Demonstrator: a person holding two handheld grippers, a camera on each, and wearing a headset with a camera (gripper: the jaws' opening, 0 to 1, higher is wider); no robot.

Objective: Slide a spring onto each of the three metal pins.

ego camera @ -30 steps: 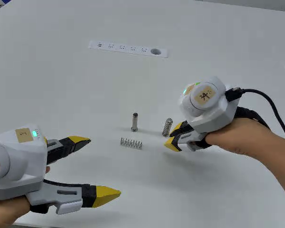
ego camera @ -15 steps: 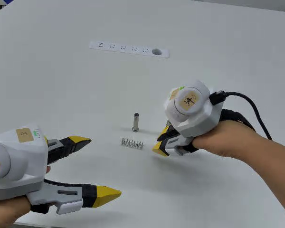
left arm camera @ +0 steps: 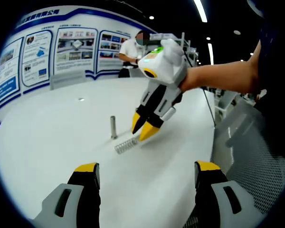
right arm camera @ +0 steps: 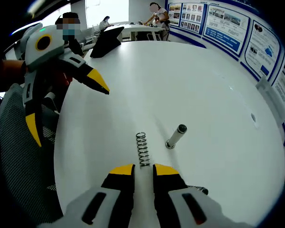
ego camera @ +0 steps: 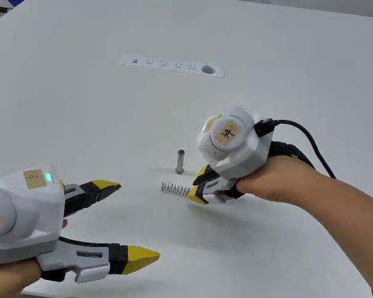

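One coil spring (ego camera: 174,189) (right arm camera: 142,148) lies flat on the white table, just in front of a short metal pin (ego camera: 180,161) (right arm camera: 175,136) that stands upright. My right gripper (ego camera: 196,195) (right arm camera: 143,172) rests low on the table at the spring's right end. Its yellow tips are a narrow gap apart, and the spring's near end lies just ahead of that gap. My left gripper (ego camera: 132,219) (left arm camera: 147,168) hovers wide open at the near left with nothing between its fingers. From that side I see the right gripper (left arm camera: 143,128), the spring (left arm camera: 126,145) and the pin (left arm camera: 113,127).
A white power strip (ego camera: 172,65) lies flat at the back of the table. A black cable (ego camera: 304,139) trails off to the right behind my right hand. Mesh chairs (left arm camera: 242,142) stand off the table's edge, and people sit at a far table.
My right gripper has moved left and down to the lying spring, covering a second spring that stood right of the pin. The left gripper has stayed put.
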